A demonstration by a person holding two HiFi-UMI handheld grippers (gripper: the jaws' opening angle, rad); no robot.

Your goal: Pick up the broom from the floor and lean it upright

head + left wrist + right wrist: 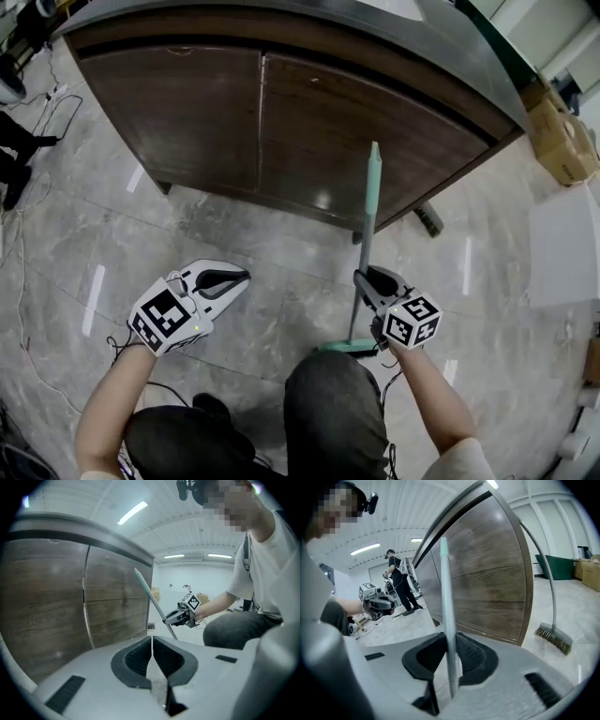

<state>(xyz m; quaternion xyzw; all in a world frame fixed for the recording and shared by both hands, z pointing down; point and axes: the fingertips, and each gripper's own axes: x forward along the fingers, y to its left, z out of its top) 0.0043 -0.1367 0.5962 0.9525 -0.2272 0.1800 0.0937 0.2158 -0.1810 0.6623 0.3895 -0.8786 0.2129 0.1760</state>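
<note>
Right tool (366,279) is clamped on the broom (369,206), low on the shaft, with both pads pressing the pale green handle. Left tool (239,276) sits off to the side, jaws together with nothing in them.

The broom stands near upright. Its green head (349,347) is down at the floor (281,244), just beside the person's knee; whether it rests there is not clear. The top end tips toward the dark wooden desk (309,131); whether it touches cannot be told.

Step in hand, as judged: the lean itself.
- Plant the head flat, a little out from the desk's foot.
- Tip the top over until it bears on the wood front.
- Let go only once the shaft sits still, because the polished stone floor looks slick and the head may skate.
- The idle left tool could steady the upper shaft.

A second brush (429,220) leans at the desk's far corner and should be kept clear of.
</note>
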